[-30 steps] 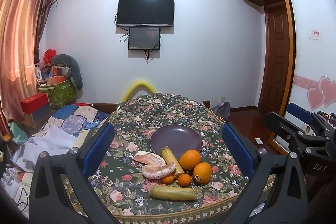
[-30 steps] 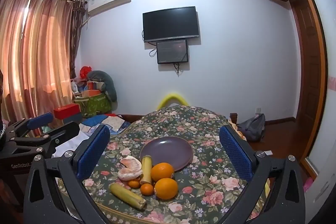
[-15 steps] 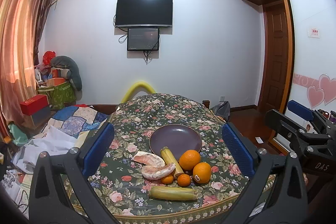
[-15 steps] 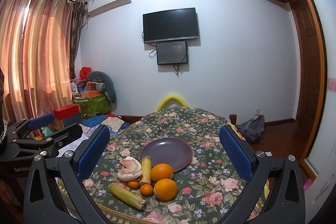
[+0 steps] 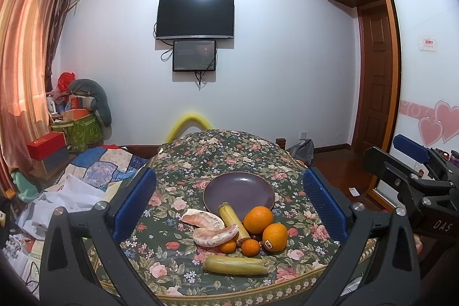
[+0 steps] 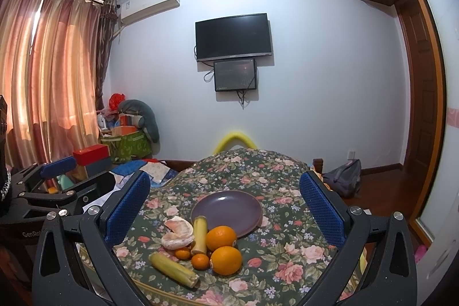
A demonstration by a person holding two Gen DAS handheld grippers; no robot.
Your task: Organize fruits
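An empty purple plate sits on the floral-cloth table. In front of it lie two large oranges, two small mandarins, two peeled pomelo pieces and two green bananas. The same pile shows in the right wrist view: oranges, a banana, pomelo. My left gripper and right gripper are both open and empty, held back above the table's near edge.
The right gripper's body shows at the right of the left view; the left gripper's body shows at the left of the right view. A bed with quilts and boxes lie left. A bag sits on the floor at right.
Both views have shifted only slightly; the grippers stay open and the fruit has not moved.
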